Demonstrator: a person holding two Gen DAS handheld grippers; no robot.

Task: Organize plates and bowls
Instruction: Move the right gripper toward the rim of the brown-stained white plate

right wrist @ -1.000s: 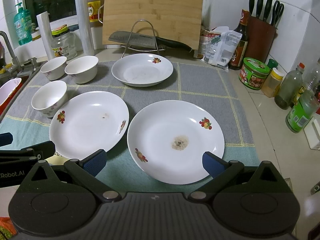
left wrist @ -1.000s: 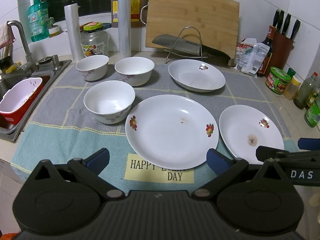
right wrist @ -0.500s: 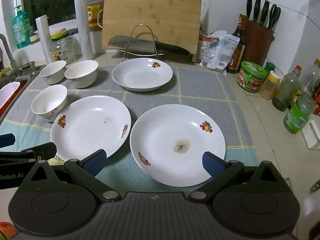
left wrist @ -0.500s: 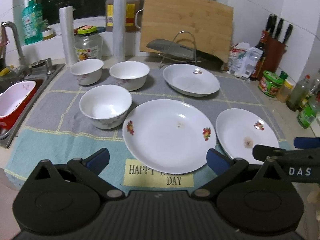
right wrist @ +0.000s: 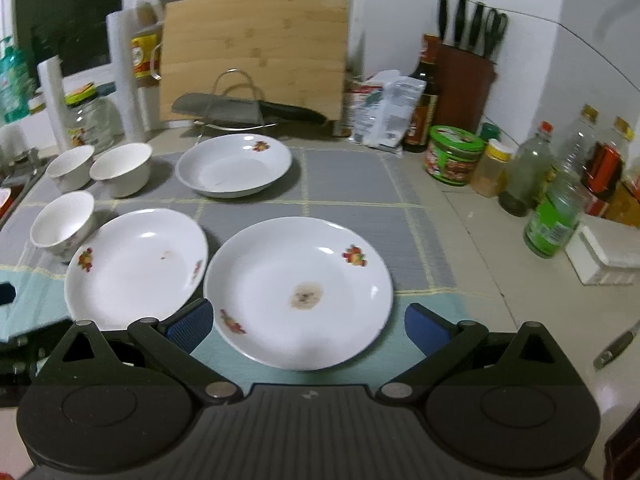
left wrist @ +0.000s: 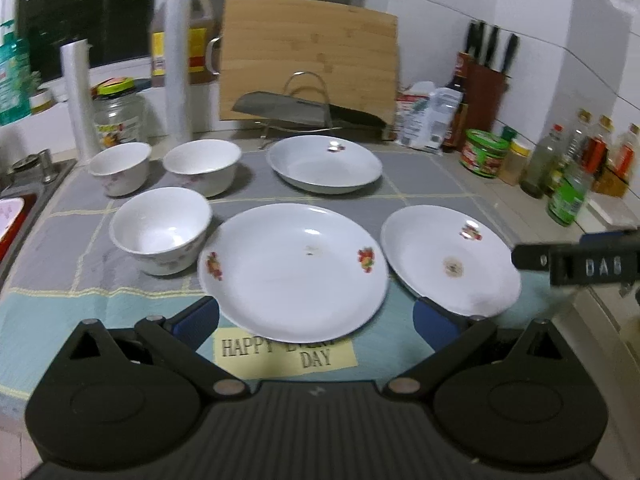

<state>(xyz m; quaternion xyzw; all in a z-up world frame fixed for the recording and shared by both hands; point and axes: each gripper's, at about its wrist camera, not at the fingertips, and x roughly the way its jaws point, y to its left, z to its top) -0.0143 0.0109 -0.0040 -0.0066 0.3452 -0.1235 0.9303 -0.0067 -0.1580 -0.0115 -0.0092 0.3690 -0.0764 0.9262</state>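
Three white flowered plates and three white bowls sit on a grey-and-teal mat (left wrist: 424, 184). My left gripper (left wrist: 316, 322) is open, and the near rim of the middle plate (left wrist: 292, 272) shows between its blue fingertips. The stained right plate (left wrist: 452, 260) lies beside it, and a deeper plate (left wrist: 324, 164) is behind. The bowls (left wrist: 160, 228) (left wrist: 202, 164) (left wrist: 120, 166) stand to the left. My right gripper (right wrist: 307, 328) is open over the near edge of the stained plate (right wrist: 298, 292). The middle plate (right wrist: 136, 268) and the bowls (right wrist: 62, 224) are to its left.
A bamboo cutting board (left wrist: 308, 64) and a wire rack with a cleaver (left wrist: 296, 114) stand at the back. A knife block (right wrist: 466, 76), jars and bottles (right wrist: 554, 220) line the right counter. The sink edge (left wrist: 24, 184) is at the left, with rolls (left wrist: 176, 68) and a jar behind the bowls.
Both grippers have shifted to the right and closer to the plates, so the scene slid left in each view. Both stay open, and no dish has moved.
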